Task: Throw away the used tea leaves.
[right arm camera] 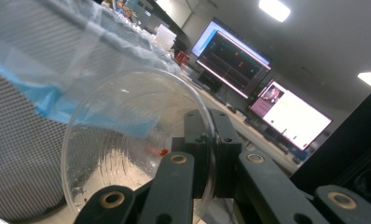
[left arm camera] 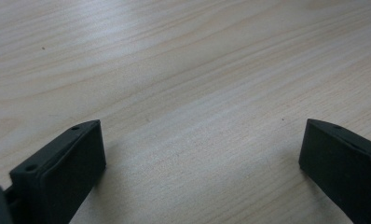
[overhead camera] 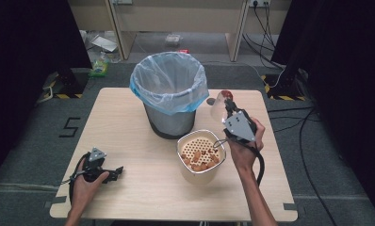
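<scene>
Right hand-held gripper (overhead camera: pixel 229 107) clamped on clear cup (overhead camera: pixel 218 106) rim, beside bin (overhead camera: pixel 169 89)

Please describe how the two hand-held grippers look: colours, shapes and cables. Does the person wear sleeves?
Both grippers are black with two flat, blocky jaws. The left gripper and the right gripper each carry a grey three-cornered plate on top, and a black cable trails from each. The right gripper view shows black link arms with brass-coloured pivot pins. The forearms are bare; no sleeves or gloves are visible.
</scene>
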`<state>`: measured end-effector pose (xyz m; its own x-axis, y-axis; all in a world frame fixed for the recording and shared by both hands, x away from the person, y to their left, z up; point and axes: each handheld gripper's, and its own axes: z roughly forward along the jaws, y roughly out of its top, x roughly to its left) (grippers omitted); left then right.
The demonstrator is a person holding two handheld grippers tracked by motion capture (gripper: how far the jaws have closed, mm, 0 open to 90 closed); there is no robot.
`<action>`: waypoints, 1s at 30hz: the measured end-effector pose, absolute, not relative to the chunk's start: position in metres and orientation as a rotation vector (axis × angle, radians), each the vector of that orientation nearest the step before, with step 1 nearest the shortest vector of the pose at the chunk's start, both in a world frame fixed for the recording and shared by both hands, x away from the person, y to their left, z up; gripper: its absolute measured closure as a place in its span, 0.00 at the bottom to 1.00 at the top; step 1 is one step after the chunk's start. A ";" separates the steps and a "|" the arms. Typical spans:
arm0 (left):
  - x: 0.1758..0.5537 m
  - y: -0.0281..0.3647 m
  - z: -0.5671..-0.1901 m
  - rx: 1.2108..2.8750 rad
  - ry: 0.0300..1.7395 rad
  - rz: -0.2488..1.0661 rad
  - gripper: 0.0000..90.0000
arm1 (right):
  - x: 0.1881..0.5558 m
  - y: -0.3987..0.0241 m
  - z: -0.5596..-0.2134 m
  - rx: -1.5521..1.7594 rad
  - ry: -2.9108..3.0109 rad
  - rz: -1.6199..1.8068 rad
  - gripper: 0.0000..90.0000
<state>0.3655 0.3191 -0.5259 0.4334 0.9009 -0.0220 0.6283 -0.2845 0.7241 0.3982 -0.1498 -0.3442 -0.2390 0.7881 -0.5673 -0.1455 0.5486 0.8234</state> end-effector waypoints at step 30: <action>0.366 0.319 -0.526 2.019 1.283 0.524 0.00 | 0.443 -0.164 -0.265 0.718 1.641 1.085 0.97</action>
